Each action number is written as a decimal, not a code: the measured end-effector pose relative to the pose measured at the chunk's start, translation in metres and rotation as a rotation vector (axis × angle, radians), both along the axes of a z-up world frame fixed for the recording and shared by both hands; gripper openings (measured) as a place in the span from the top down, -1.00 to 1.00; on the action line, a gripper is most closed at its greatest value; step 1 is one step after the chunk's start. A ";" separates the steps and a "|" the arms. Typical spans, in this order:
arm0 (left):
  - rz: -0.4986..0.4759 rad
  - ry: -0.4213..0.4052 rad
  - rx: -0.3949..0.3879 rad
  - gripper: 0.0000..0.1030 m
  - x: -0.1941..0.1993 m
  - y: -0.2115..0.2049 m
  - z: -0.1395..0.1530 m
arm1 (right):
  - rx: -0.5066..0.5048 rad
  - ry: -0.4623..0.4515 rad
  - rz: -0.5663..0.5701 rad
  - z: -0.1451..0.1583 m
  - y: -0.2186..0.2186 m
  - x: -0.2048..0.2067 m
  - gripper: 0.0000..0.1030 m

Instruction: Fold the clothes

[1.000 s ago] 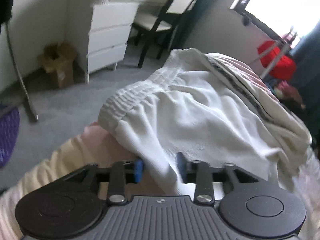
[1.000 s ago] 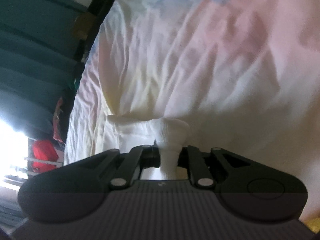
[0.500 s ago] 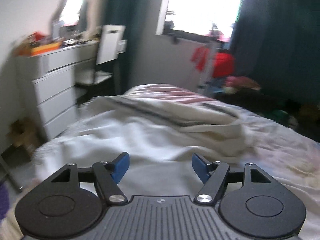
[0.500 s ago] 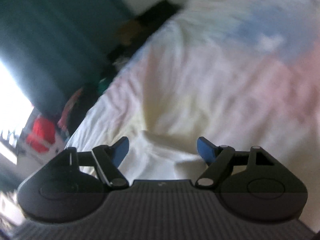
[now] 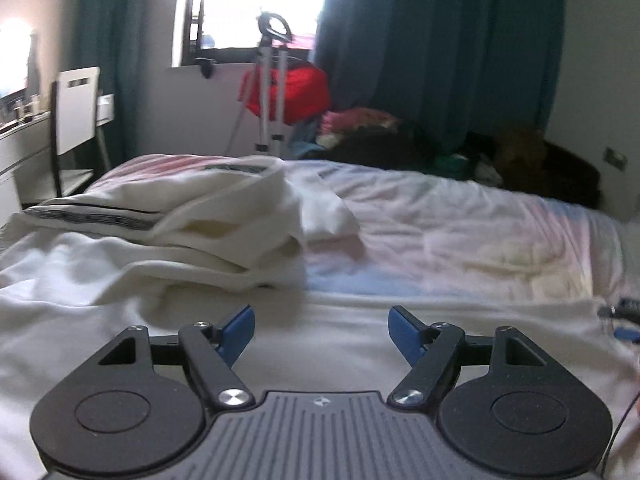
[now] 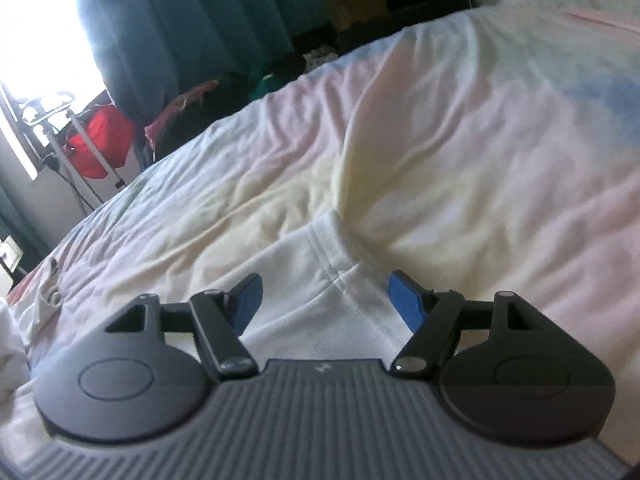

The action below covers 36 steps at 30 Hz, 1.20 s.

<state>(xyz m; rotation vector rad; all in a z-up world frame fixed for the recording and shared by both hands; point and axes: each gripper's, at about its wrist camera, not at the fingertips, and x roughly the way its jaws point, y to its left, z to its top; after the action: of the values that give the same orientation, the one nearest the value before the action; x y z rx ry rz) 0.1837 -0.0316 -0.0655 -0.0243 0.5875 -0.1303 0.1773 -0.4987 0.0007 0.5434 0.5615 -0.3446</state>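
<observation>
- Left gripper [image 5: 321, 330]: jaws apart, just been widening, nothing between; flat white cotton garment [image 5: 120, 304] directly beneath.
- Right gripper [image 6: 324, 300]: jaws apart, just narrowing slightly, pads clear of the garment's hemmed corner [image 6: 332, 264] lying under them on the pastel bedspread [image 6: 460, 140].

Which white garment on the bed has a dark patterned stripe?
The folded garment behind the left gripper; the white one beneath that gripper is plain.

Two wrist cameras, both low over the bed [image 5: 460, 240].

My left view faces the window [image 5: 256, 4] at twelve o'clock; my right view is tilted, window [image 6: 36, 40] at ten o'clock. Both share the red bag [image 5: 288, 88] and teal curtains [image 6: 208, 12].
</observation>
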 end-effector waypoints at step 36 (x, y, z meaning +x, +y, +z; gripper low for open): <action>-0.015 -0.120 -0.011 -0.58 -0.027 0.043 0.027 | 0.353 -0.230 0.205 0.041 0.148 0.022 -0.61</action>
<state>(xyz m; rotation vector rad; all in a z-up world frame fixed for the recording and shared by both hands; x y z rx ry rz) 0.1564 0.0115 -0.0387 -0.0227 0.4675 -0.1489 0.1995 -0.3509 0.0420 0.8461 0.4511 0.0161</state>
